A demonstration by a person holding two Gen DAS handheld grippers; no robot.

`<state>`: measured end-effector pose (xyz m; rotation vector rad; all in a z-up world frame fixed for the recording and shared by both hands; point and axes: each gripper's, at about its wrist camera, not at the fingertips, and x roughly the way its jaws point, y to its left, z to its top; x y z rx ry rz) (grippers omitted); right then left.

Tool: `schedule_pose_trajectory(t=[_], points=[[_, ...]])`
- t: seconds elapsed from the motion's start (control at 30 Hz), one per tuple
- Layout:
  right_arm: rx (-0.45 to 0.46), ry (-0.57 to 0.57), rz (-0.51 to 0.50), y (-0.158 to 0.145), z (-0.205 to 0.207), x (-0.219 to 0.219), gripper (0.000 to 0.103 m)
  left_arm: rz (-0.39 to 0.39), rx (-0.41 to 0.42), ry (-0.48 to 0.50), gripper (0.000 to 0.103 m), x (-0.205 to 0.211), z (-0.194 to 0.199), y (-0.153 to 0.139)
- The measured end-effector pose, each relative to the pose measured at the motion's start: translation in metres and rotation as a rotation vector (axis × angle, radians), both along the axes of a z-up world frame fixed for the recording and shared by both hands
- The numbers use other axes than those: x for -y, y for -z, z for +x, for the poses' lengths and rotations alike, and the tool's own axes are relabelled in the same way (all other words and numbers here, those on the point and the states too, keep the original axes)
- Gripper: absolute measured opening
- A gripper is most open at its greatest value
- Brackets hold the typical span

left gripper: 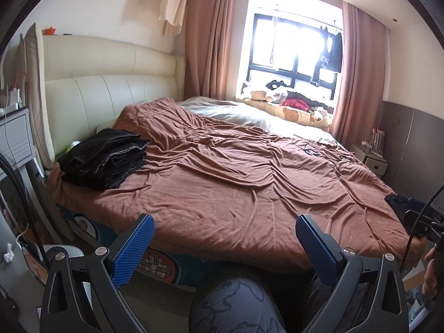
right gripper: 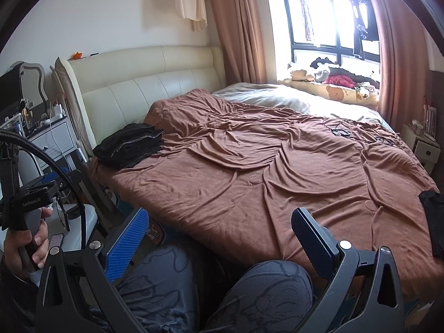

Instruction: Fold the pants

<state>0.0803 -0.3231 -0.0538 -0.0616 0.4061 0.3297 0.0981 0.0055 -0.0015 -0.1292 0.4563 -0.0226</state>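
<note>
Pants (left gripper: pixel 104 156): dark, folded into a thick stack, lying on the far left part of the bed (left gripper: pixel 222 194), near the cream headboard (left gripper: pixel 111 88) and well apart from both grippers. Pale stitching along the stacked edges, frayed hem toward the near side; probably denim, so fairly heavy, soft but with body, not slippery. Likely to hold a crease well and to sag if lifted by one corner only. Best taken at two points along a folded edge or at the waistband, one gripper on each, pinching through all the layers. Judged from how neatly the stack lies, folded already, or close to it.

Second dark garment (right gripper: pixel 434 222) at the right edge of the bed, cut off by the frame; too little visible to say whether pants, perhaps the next piece.

Left gripper (left gripper: pixel 224 229): fingers wide apart, holding nothing, hovering over the near edge of the bed. Right gripper (right gripper: pixel 220 223): fingers likewise spread, empty, over the near edge and above the knees (right gripper: pixel 263 283).

Brown blanket (right gripper: pixel 277 180) rumpled across the bed, giving a soft, uneven surface to fold on. Cables (right gripper: pixel 341 131) on the far right of the blanket. Bedside cabinet (right gripper: pixel 52 136) to the left; window (left gripper: pixel 294 52) with pink curtains (left gripper: pixel 213 41) and soft toys (left gripper: pixel 266 93) beyond.
</note>
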Motion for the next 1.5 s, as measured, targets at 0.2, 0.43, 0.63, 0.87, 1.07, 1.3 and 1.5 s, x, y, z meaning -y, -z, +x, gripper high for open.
schedule_pose_trajectory(t=[0.2,0.43,0.63,0.87,1.07,1.3,1.5], points=[[0.036,0.052,-0.022,0.007,-0.011,0.000,0.103,0.014,0.018,0.010,0.102,0.006,-0.007,0.007],[0.053,0.081,-0.022,0.011,-0.017,-0.001,0.103,0.019,0.025,0.012,0.102,0.009,-0.012,0.007],[0.045,0.086,-0.010,0.017,-0.014,-0.001,0.103,0.017,0.021,0.023,0.102,0.010,-0.013,0.006],[0.050,0.092,0.000,0.017,-0.015,0.004,0.103,0.009,0.020,0.045,0.102,0.014,-0.017,0.002],[0.050,0.091,0.009,0.018,-0.015,0.007,0.103,0.029,0.029,0.044,0.102,0.018,-0.019,0.000],[0.056,0.092,0.014,0.019,-0.018,0.008,0.103,0.021,0.028,0.039,0.102,0.017,-0.021,-0.002],[0.059,0.087,0.018,0.019,-0.019,0.008,0.103,0.022,0.028,0.038,0.102,0.016,-0.021,-0.002]])
